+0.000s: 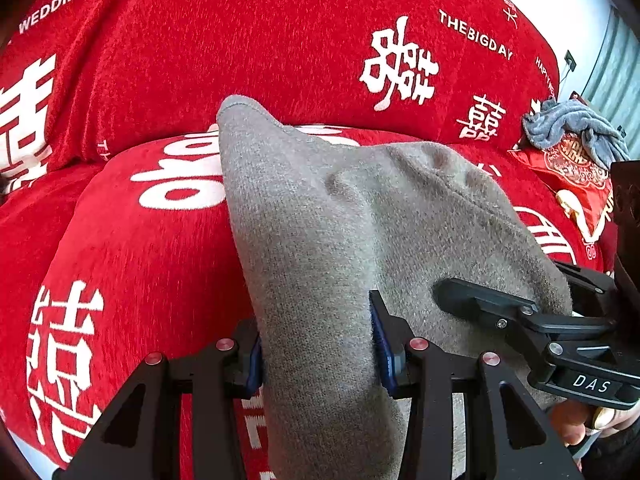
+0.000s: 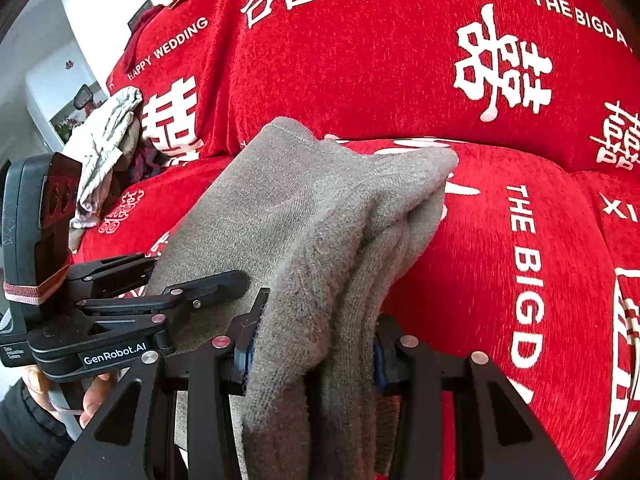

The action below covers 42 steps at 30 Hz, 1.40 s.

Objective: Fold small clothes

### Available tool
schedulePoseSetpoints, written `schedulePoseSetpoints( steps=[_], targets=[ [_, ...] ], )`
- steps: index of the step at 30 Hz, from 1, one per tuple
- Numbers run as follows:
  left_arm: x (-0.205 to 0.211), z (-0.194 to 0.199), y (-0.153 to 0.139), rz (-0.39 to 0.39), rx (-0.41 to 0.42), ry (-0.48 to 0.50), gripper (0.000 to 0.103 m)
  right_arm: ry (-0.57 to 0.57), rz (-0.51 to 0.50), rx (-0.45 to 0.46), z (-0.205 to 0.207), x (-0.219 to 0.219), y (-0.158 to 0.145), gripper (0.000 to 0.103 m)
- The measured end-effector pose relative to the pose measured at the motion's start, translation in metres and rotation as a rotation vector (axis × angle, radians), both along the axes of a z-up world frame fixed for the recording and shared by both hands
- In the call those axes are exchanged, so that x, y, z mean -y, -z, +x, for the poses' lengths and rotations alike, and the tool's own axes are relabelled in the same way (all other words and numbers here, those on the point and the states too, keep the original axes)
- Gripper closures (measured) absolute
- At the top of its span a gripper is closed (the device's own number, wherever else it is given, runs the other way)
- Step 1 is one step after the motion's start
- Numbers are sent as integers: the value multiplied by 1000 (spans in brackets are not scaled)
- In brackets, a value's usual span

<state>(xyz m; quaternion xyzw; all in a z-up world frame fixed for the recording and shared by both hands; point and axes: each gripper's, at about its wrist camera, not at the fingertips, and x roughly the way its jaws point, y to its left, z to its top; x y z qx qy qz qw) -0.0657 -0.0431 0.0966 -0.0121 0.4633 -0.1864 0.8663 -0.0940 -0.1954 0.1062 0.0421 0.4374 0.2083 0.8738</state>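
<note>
Grey garment (image 1: 320,216): left gripper (image 1: 318,344) and right gripper (image 2: 312,354) both clamped on it; keep edges level, lower toward twelve o'clock onto red sofa cover (image 1: 140,240)

A sofa (image 1: 280,40) draped in a red cover (image 2: 400,60) printed with white double-happiness characters and the words "HAPPY WEDDING" fills the room. Behind it stands a white wall (image 2: 80,12), brightly lit, with what may be a pale curtain (image 1: 616,64) at the far edge.
</note>
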Motion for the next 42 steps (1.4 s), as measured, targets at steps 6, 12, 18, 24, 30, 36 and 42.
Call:
schedulePoseSetpoints(
  steps=[6,12,18,24,30,36,42],
  targets=[
    [-3,-13,11,-11,14,-13,58,6,-34,25,-15,-4,8,58],
    [-6,-24,17,-7,33,-23,58,17,-47,41,-24,-9,13,58],
    [-9,-25,14,-16,46,-30,58,17,-65,59,-26,-11,11,58],
    [-9,-26,18,-11,53,-21,58,19,-69,69,-29,-9,16,58],
    [-12,-25,30,-8,33,-28,58,31,-43,46,-28,-2,29,58],
    [-24,-26,40,1,24,-52,39,41,3,-9,-22,12,43,54],
    [-41,-37,23,3,33,-87,35,141,86,-7,-30,49,28,46]
  ],
)
